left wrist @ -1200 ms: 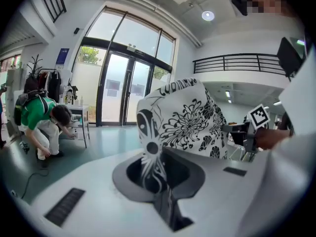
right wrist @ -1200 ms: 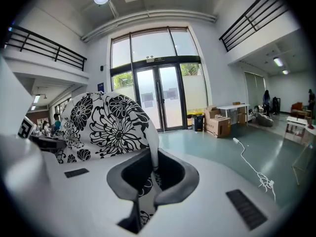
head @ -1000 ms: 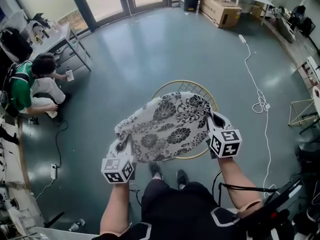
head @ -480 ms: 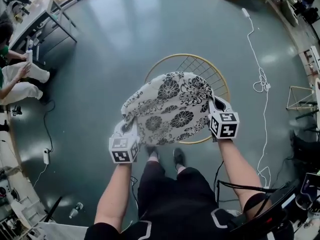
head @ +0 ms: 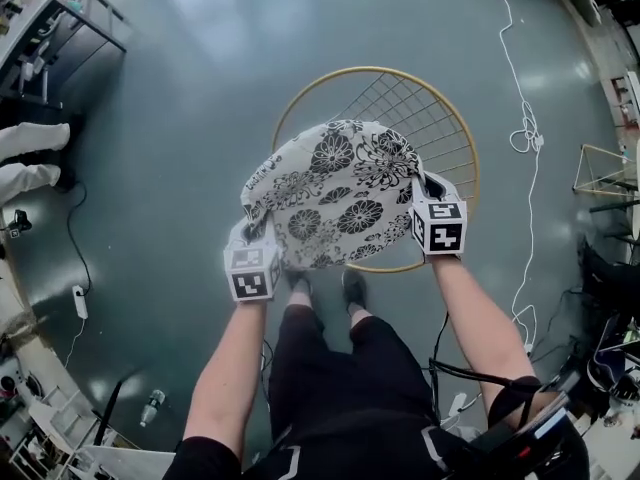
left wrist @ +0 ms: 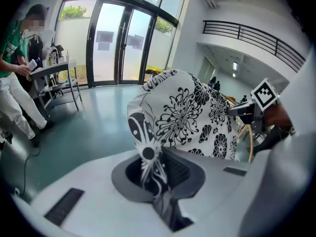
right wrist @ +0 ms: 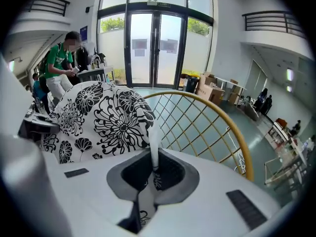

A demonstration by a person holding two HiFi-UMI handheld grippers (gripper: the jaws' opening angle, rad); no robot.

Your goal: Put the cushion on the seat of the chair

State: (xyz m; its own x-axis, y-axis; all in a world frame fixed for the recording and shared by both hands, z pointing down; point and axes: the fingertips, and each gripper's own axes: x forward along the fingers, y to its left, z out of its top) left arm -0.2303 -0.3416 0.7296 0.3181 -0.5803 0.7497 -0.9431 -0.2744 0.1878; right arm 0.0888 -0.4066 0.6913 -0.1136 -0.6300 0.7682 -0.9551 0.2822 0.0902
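Head view: left gripper [head: 257, 240] and right gripper [head: 421, 186] each pinched tight on a cushion [head: 335, 193] edge. Cushion spans between the fingers, chair [head: 463, 135] below and beyond them.

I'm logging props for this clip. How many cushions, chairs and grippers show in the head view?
cushion: 1
chair: 1
grippers: 2, the left gripper and the right gripper, each clamped on a cushion edge
Total: 4
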